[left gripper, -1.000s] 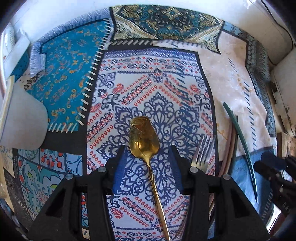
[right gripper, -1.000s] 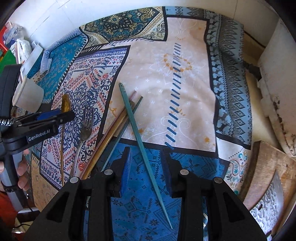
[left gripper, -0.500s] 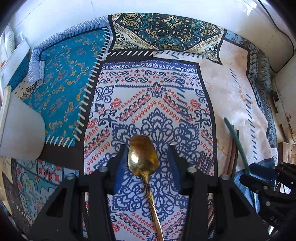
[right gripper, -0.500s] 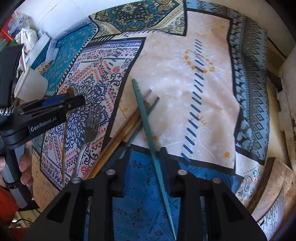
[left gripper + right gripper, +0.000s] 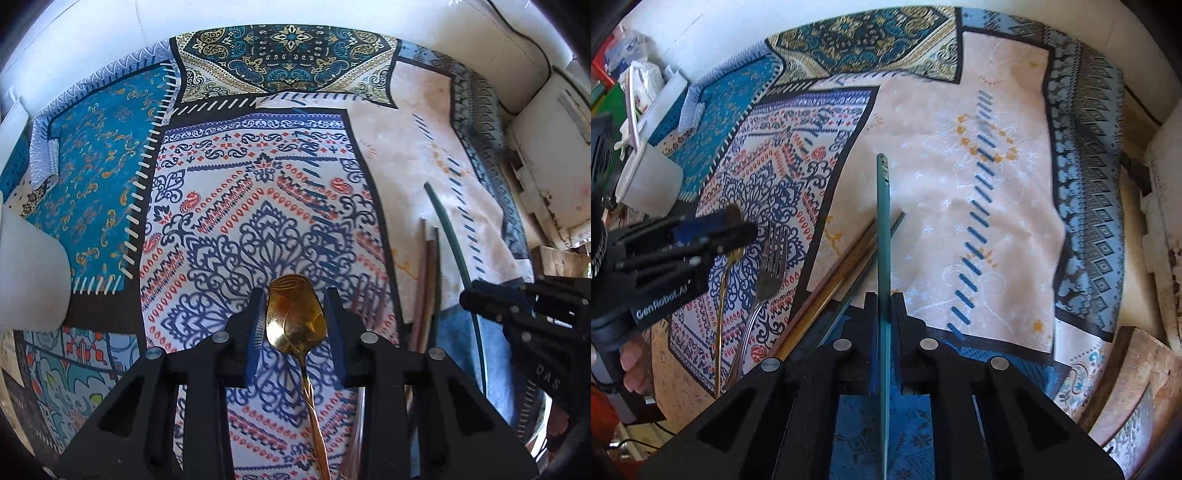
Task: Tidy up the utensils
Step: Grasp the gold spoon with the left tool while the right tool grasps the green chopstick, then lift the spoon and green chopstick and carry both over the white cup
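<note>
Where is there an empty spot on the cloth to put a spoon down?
Free: the pale peach patch right of the green stick, and the blue patch between the white cup and the red-and-blue panel. Crowded: the strip with the gold spoon, fork and brown sticks side by side.

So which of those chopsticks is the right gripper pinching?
The teal chopstick, clamped in the right gripper. The brown chopsticks lie loose on the cloth beside it.

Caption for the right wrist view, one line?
Right tool shut on a green chopstick above the patterned cloth, fork lying nearby.
</note>
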Tool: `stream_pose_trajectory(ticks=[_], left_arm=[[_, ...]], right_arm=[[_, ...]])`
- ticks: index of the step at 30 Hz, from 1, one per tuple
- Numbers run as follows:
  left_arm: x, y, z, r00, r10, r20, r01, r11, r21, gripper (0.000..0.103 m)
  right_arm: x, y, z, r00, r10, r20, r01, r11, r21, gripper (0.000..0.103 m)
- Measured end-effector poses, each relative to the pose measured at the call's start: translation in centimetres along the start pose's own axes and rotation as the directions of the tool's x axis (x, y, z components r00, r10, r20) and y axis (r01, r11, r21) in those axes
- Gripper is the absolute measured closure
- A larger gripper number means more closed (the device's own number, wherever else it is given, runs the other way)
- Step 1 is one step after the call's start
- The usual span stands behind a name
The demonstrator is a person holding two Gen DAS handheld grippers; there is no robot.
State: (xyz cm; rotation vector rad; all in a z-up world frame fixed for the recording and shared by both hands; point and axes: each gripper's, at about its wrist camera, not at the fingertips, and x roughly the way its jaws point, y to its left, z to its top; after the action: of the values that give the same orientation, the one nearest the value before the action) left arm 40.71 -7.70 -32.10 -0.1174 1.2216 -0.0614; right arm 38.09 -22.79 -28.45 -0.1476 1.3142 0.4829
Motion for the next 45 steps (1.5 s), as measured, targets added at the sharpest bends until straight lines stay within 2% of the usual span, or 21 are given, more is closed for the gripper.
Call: stream_pose_trajectory(ticks=[6,13,26,34,45], left_arm=[[-2.4,-0.1,0.4,0.999,-0.031,0.045,0.031,1.000,-0.001,0.072],[-6.3,-0.3,-1.2,0.991,-0.065,0.120,0.066,0.998,0.000,0.072],[-13.3,-0.9,-2.9,0.966,-0.071,0.249,0.057,0.996,0.062,0.073],[-16.5,-0.8,-3.6,0.945,-0.074,0.319,0.050,0.995,0.083,0.073],[-21.3,1.9,-3.5,0.896,-0.081,0.436,0.062,0.996,0.057,0.073]], right_arm=[[-1.8,-0.5,-0.2,0.999,-0.004,0.046,0.003,1.000,0.026,0.097],[-4.7,-0.5,-0.2,0.992,-0.004,0.123,-0.004,0.998,0.061,0.097],[-10.2,1.3,-0.6,0.960,-0.024,0.278,0.001,0.997,0.080,0.097],[-12.9,2.8,-0.5,0.933,-0.018,0.360,-0.011,0.997,0.078,0.097],[-16.1,5.9,1.1,0.887,-0.015,0.462,-0.012,0.998,0.055,0.097]])
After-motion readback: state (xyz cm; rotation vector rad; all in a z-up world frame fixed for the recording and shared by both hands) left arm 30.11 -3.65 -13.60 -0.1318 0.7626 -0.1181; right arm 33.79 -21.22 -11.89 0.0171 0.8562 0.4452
